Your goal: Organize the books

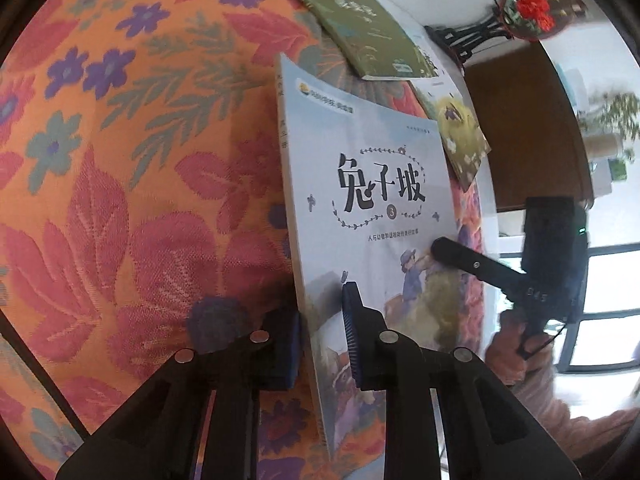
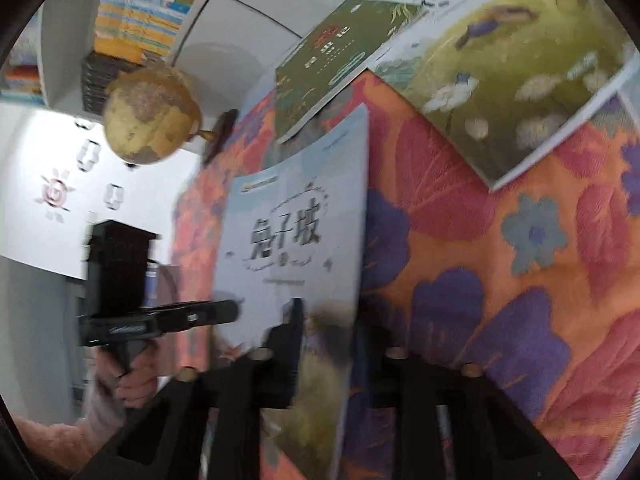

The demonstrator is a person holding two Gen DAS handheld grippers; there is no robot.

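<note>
A pale blue book with black Chinese title (image 1: 372,216) stands on edge above the flowered cloth, held from both sides. My left gripper (image 1: 322,344) is shut on its lower spine edge. My right gripper (image 2: 332,356) is shut on the same book (image 2: 296,232) at its opposite edge; its finger (image 1: 452,252) shows against the cover in the left wrist view. A green book (image 1: 360,20) and a yellow-green picture book (image 1: 464,136) lie flat on the cloth beyond. They also show in the right wrist view, the green book (image 2: 332,60) left of the picture book (image 2: 508,80).
An orange flowered tablecloth (image 1: 132,168) covers the table. A globe (image 2: 152,116) and a white shelf of stacked books (image 2: 136,12) stand at the back. A round red-flower ornament on a black stand (image 1: 532,8) is at the table's far side. The left gripper body (image 2: 120,280) is at the left.
</note>
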